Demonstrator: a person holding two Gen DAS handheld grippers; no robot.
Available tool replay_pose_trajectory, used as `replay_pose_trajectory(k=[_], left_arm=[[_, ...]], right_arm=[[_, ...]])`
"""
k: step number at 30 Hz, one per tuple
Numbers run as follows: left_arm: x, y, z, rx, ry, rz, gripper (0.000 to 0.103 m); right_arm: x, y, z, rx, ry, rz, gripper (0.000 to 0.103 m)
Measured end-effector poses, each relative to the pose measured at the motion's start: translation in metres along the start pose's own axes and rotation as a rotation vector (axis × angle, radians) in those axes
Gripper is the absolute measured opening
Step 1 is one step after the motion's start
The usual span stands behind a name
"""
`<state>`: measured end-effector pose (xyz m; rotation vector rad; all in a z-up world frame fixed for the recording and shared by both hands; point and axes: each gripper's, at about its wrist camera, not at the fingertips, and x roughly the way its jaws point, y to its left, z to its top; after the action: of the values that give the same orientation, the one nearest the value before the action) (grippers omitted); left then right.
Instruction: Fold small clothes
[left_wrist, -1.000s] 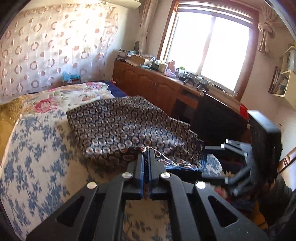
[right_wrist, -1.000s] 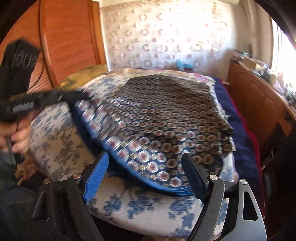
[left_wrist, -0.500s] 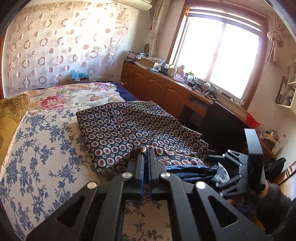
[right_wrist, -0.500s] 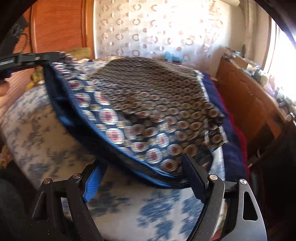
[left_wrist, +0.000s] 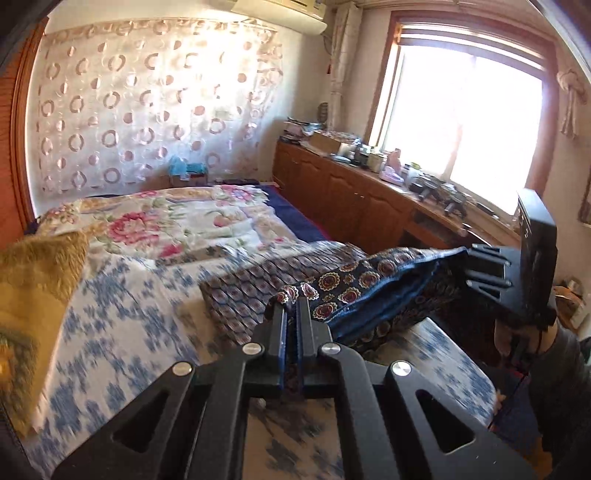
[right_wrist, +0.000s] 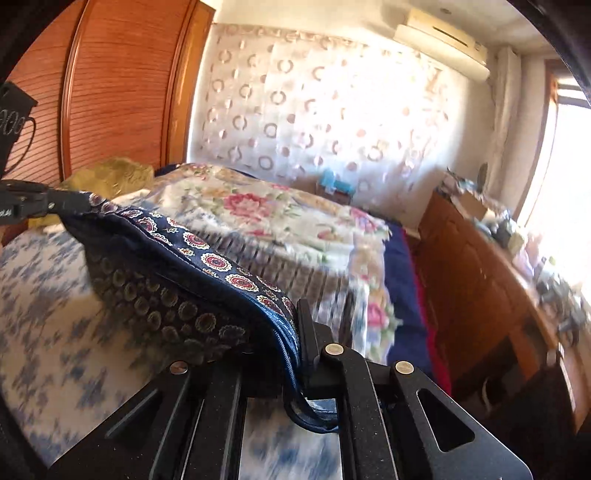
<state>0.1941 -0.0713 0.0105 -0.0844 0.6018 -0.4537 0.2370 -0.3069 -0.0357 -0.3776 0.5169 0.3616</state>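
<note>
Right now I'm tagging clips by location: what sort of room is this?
Most likely a home bedroom: a bed with floral covers, a wooden wardrobe, and a cluttered cabinet under a sunny window.

Hardly any legible writing anywhere. On the black plastic body of the left gripper (right_wrist: 22, 206), at the left edge of the right wrist view, faint white lettering, cut off by the frame and too small to read. Above it, on a black block (right_wrist: 13, 110), pale ring-shaped marks resembling "000", uncertain. Nothing readable on the boxes and bottles along the brown wooden cabinet (left_wrist: 354, 199).
</note>
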Motion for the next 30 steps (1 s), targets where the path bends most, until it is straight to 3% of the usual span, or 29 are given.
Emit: replay_pose_trajectory(k=[5,9,12,15,17,19,20,26,30], left_arm=[[0.037,0.028,0.016,-0.013,0.032,0.063,0.006],[0.058,0.048,0.017,-0.024,0.072,0.092,0.031],[0.057,0.058,0.015,-0.008,0.056,0.140,0.035],[0.059,0.067,0.013,-0.019,0.063,0.132,0.038],[0.073,0.069,0.009,-0.012,0.111,0.112,0.038],[0.087,0.070,0.004,-0.016,0.154,0.112,0.038],[0.094,0.070,0.002,-0.019,0.172,0.103,0.039],[0.137,0.077,-0.006,-0.044,0.270,0.111,0.039],[0.156,0.082,-0.004,-0.049,0.301,0.123,0.039]], right_arm=[[0.062,-0.008,0.027,-0.028,0.043,0.040,0.003],[0.111,-0.010,0.028,-0.047,0.113,0.071,0.003],[0.136,-0.013,0.024,-0.059,0.152,0.071,0.003],[0.155,-0.014,0.019,-0.061,0.179,0.066,0.004],[0.158,-0.016,0.021,-0.044,0.180,0.052,0.016],[0.158,-0.021,0.028,-0.022,0.167,0.016,0.055],[0.154,-0.026,0.031,0.000,0.151,0.006,0.061],[0.113,-0.060,0.037,0.121,0.082,-0.018,0.079],[0.113,-0.075,0.008,0.190,0.165,0.025,0.084]])
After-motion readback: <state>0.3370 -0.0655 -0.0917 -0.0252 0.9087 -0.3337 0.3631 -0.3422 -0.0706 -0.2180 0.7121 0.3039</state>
